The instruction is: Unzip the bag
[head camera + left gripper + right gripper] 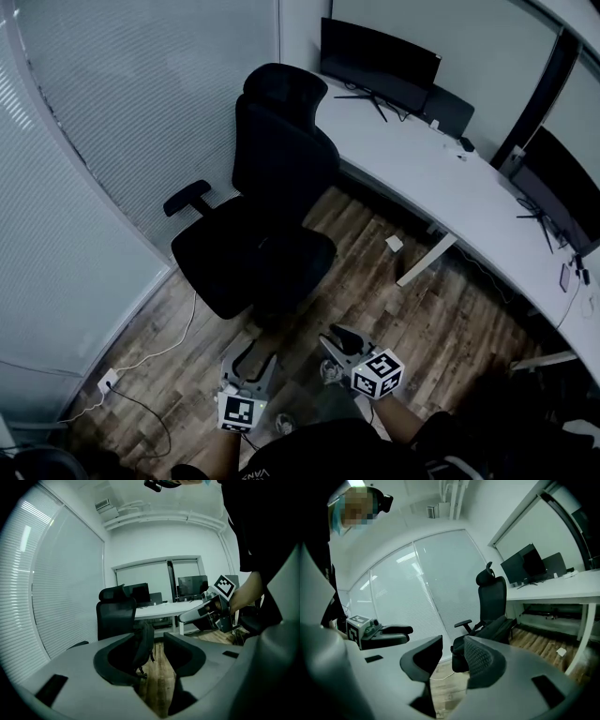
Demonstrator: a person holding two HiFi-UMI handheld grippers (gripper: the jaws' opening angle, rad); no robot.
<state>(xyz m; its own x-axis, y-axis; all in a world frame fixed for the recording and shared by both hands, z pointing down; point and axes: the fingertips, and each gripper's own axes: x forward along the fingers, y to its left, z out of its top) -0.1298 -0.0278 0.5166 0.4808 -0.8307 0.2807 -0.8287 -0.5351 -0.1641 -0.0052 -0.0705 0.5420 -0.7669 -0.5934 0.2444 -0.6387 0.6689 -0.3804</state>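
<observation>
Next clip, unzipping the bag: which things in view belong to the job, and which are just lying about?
Job: black bag; office chair bearing it; left claw and right claw, both open and empty.
Lying about: desk; monitors; white cable and small white box on the floor.

Right gripper point(454, 641) jaws apart, nothing between, black bag point(499, 627) on office chair point(492, 592) seat at 4 o'clock, left gripper point(408, 634) at 8 o'clock
</observation>
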